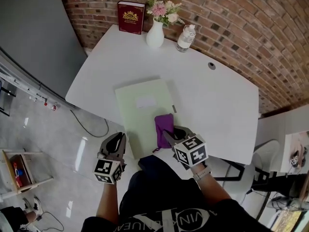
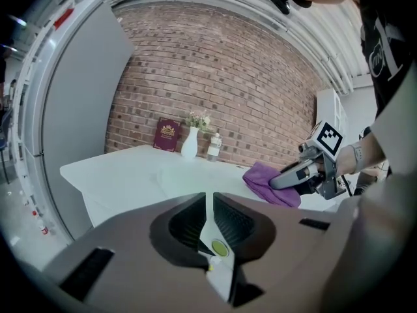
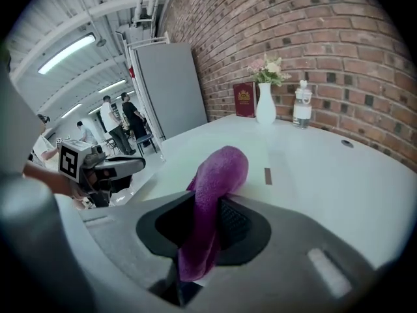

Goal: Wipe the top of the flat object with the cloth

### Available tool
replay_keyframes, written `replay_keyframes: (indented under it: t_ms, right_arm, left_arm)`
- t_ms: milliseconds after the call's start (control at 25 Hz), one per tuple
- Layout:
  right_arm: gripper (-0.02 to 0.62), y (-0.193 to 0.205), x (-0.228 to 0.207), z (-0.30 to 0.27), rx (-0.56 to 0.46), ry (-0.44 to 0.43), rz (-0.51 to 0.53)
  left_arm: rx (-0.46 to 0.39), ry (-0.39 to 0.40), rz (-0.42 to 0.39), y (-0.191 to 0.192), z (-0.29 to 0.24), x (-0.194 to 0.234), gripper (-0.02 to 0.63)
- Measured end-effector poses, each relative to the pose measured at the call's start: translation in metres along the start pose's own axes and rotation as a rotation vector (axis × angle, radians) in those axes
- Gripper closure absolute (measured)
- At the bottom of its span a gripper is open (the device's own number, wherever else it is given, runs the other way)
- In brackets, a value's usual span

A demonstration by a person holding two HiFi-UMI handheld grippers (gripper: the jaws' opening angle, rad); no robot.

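White table (image 1: pixel 217 95) | right tongs (image 1: pixel 167 135) angled down, pinching cloth (image 1: pixel 163 123) | left tongs (image 1: pixel 120 137) pressed together

Before us, a purple cloth (image 1: pixel 164 123) rests on a pale green flat folder (image 1: pixel 140 112). Behind it stand a red book (image 1: pixel 131 17), white vase (image 1: pixel 155 35) and clear bottle (image 1: pixel 185 38).

The right gripper (image 1: pixel 170 135) is holding a purple cloth (image 1: pixel 164 123) down on a pale green folder (image 1: pixel 140 112) lying on the white counter (image 1: pixel 217 95).
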State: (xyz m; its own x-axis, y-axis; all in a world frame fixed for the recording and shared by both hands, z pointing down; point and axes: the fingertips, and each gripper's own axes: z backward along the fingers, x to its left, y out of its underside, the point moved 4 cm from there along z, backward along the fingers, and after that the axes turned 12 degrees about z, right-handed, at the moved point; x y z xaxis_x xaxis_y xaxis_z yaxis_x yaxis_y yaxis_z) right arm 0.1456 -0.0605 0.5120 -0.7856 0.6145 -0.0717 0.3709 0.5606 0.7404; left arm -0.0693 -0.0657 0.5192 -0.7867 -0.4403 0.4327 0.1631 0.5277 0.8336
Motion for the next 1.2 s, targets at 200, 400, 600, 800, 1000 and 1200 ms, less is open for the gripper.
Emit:
replay_keyframes:
  t_ms: [200, 400, 600, 800, 1000, 1200]
  right_arm:
    - [0.517, 0.01, -0.017, 0.014, 0.001, 0.041, -0.011]
    - [0.517, 0.023, -0.033, 0.027, 0.008, 0.09, -0.031]
    - [0.517, 0.038, -0.052, 0.041, 0.005, 0.14, -0.064]
    - [0.517, 0.05, -0.066, 0.052, 0.011, 0.203, -0.07]
    - [0.517, 0.051, -0.07, 0.071, -0.007, 0.382, 0.068]
    - [0.517, 0.027, -0.029, 0.08, -0.254, 0.314, 0.08]
  left_arm:
    - [0.014, 0.02, -0.007, 0.005, -0.005, -0.004, 0.569]
    - [0.02, 0.038, -0.014, 0.006, -0.01, -0.008, 0.569]
    - [0.028, 0.05, -0.025, 0.008, -0.012, -0.014, 0.569]
    - [0.029, 0.049, -0.037, 0.009, -0.008, -0.018, 0.569]
    - [0.024, 0.05, -0.047, 0.012, 0.001, -0.023, 0.569]
    - [0.02, 0.03, -0.062, 0.025, 0.017, -0.026, 0.569]
